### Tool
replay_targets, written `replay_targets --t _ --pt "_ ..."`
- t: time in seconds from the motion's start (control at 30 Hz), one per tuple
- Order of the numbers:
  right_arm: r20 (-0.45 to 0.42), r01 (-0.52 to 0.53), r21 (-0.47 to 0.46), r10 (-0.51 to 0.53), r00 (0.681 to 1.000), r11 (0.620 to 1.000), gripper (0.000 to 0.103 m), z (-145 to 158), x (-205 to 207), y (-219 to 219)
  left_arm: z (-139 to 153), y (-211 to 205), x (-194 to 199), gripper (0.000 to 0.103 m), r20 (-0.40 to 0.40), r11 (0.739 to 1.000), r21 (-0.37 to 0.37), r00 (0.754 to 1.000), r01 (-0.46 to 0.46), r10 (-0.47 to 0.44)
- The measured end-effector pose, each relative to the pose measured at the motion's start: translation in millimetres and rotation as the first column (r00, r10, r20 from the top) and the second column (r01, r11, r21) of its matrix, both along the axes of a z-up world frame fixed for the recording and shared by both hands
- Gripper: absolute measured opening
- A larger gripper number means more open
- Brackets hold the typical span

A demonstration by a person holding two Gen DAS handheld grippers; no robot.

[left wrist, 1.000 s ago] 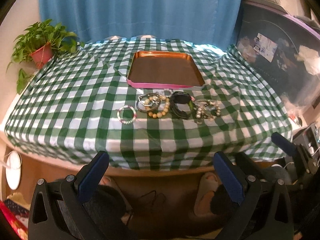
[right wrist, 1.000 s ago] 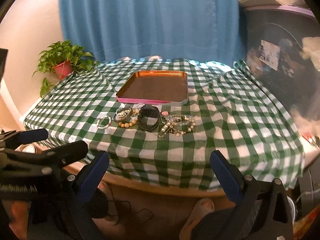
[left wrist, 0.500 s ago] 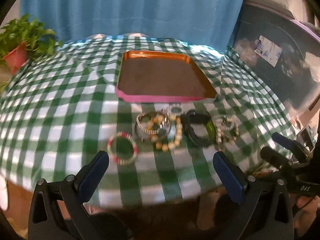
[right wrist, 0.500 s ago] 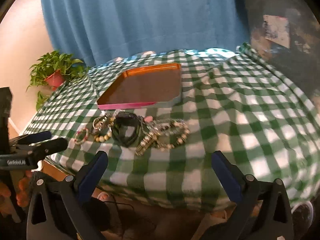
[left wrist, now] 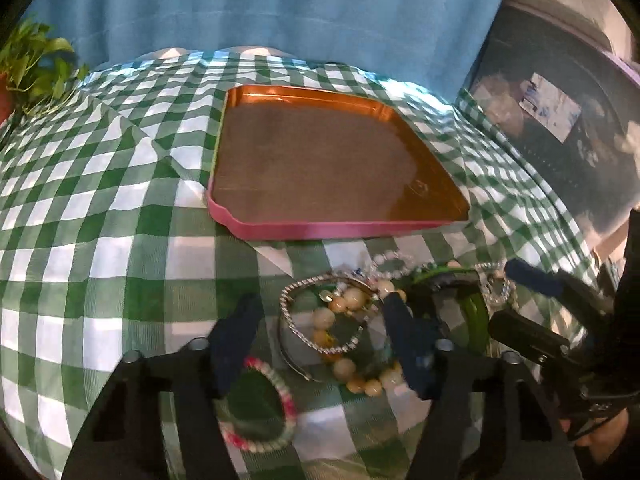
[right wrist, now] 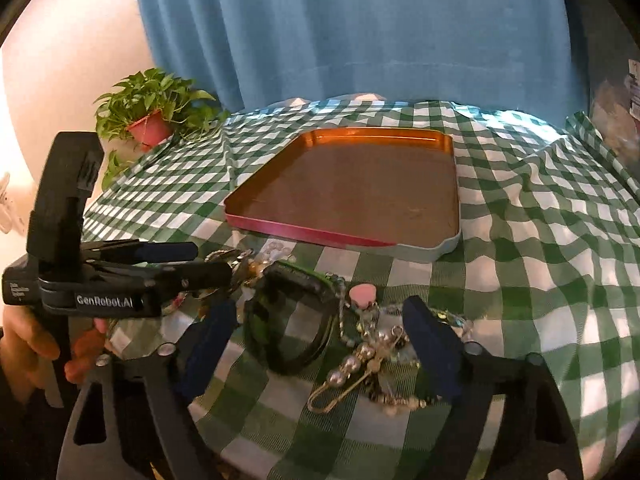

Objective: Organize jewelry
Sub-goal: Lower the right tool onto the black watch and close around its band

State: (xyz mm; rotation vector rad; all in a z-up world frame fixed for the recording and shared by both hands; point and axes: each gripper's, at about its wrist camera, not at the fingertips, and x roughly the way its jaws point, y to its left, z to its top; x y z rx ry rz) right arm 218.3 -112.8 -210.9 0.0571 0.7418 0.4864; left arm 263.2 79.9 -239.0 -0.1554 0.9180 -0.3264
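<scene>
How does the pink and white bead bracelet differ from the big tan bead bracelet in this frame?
The pink and white bracelet has tiny beads; the tan bead bracelet has large round ones. The pink and white bracelet lies alone on the checked cloth; the tan one is tangled with a silver bangle. Both lie flat outside the tray.

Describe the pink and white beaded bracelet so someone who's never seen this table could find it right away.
Start at the orange tray on the green checked tablecloth; the jewelry pile lies along its near edge. The pink and white beaded bracelet sits at the pile's left end, nearest the table's front edge. It is the only pink and white ring, left of the big tan beads.
</scene>
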Motion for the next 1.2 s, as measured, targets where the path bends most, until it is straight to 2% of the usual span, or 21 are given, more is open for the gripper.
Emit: replay_targets --t 0.03,0.1,0.27,0.33,0.4,0.47,0.63,0.7,0.77,0.83,0.9,1.0,1.1,1.2 --pt "-0.005 0.0 0.008 0.0 1.0 1.0 0.072 -1.7 1.2 -0.5 -0.9 0.7 0.8 0.056 -0.001 1.0 -0.004 1.0 0.004 -0.004" --pt "-0.019 0.005 0.016 -0.005 1.0 1.0 0.066 -5.1 4.7 -1.3 -2.6 0.4 1.0 0.039 -0.004 1.0 -0.004 1.0 0.017 -0.017" --pt "-0.013 -0.009 -0.007 0.009 1.0 1.0 0.055 -8.6 9.7 4.2 -0.8 -7.1 -6.2 0.028 0.023 0.996 0.066 0.998 0.059 -0.06" --pt "-0.004 -0.014 -0.028 0.014 1.0 1.0 0.033 -10.5 10.4 8.5 -7.7 -6.8 -4.2 0.02 -0.006 0.996 0.068 0.999 0.054 -0.054" --pt "-0.006 -0.029 -0.057 0.029 1.0 0.998 0.03 -13.6 11.9 14.8 -7.4 -3.8 -4.4 0.019 -0.012 0.998 0.049 0.999 0.051 -0.05" --pt "-0.018 -0.033 -0.062 0.032 0.999 0.998 0.032 -16.5 12.3 18.6 -0.6 -0.2 -7.3 0.019 0.002 0.998 0.021 0.999 0.052 -0.052" --pt "-0.006 -0.025 -0.051 0.025 1.0 0.998 0.066 -14.1 9.2 21.5 0.0 -5.2 -10.3 0.019 -0.002 0.996 0.025 0.996 0.086 -0.086" --pt "-0.005 -0.033 -0.039 0.033 0.999 0.999 0.071 -13.8 8.3 22.2 -4.0 -9.0 -9.1 0.019 -0.007 0.994 0.06 0.996 0.091 -0.091" --pt "-0.013 -0.044 -0.058 0.043 0.999 0.997 0.071 -16.7 8.7 27.2 -4.4 -6.7 -8.4 0.019 -0.007 0.994 0.071 0.997 0.08 -0.08" --pt "-0.01 -0.059 -0.083 0.058 0.998 0.995 0.071 -19.1 6.9 33.2 1.5 -0.1 -10.6 0.019 0.012 0.996 0.049 0.997 0.072 -0.073" --pt "0.002 -0.07 -0.116 0.07 0.998 0.991 0.071 -20.8 4.6 39.1 1.4 7.5 -12.5 0.019 0.019 0.997 0.067 0.999 0.041 -0.042" --pt "0.019 -0.071 -0.158 0.075 0.997 0.985 0.071 -24.0 2.1 44.2 -2.8 19.3 -12.3 0.019 -0.001 0.999 0.051 1.0 0.013 -0.013" --pt "0.027 -0.067 -0.164 0.072 0.997 0.984 0.071 -24.8 1.9 45.7 -8.1 23.5 -10.7 0.02 -0.024 0.999 0.053 1.0 0.006 -0.004" --pt "0.026 -0.062 -0.158 0.067 0.997 0.985 0.07 -25.1 3.9 45.9 -8.8 21.5 -11.2 0.02 -0.013 0.996 0.085 1.0 -0.002 0.003"
